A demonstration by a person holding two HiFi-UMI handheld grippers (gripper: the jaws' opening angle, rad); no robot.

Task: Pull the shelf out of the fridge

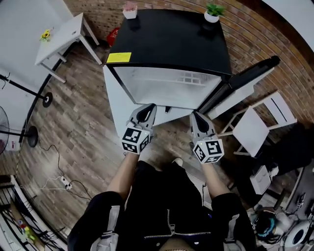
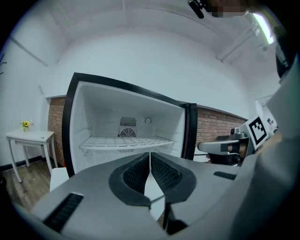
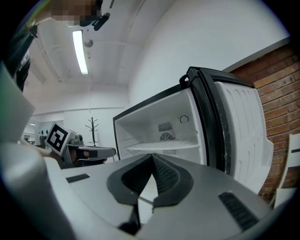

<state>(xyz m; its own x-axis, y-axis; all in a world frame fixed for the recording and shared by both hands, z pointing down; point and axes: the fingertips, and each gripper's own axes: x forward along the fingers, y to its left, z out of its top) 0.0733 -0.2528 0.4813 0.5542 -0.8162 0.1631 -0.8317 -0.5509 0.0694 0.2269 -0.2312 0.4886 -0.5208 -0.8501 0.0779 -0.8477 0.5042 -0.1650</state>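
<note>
The fridge [image 1: 167, 44] has its door [image 1: 248, 81] swung open on the right side. The white wire shelf [image 2: 124, 142] sits inside, spanning the compartment wall to wall, with the round fan grille [image 2: 127, 132] on the back wall just above it. The person holds both grippers side by side in front of the opening, and neither touches the shelf. The left gripper [image 1: 147, 109] has its jaws pressed together on nothing. Same deal with the right gripper [image 1: 196, 115]: tips closed, nothing pinched. 2 little potted plants [image 1: 214, 11] sit on the fridge's black top, and a white table [image 1: 61, 37] stands off to the left.
</note>
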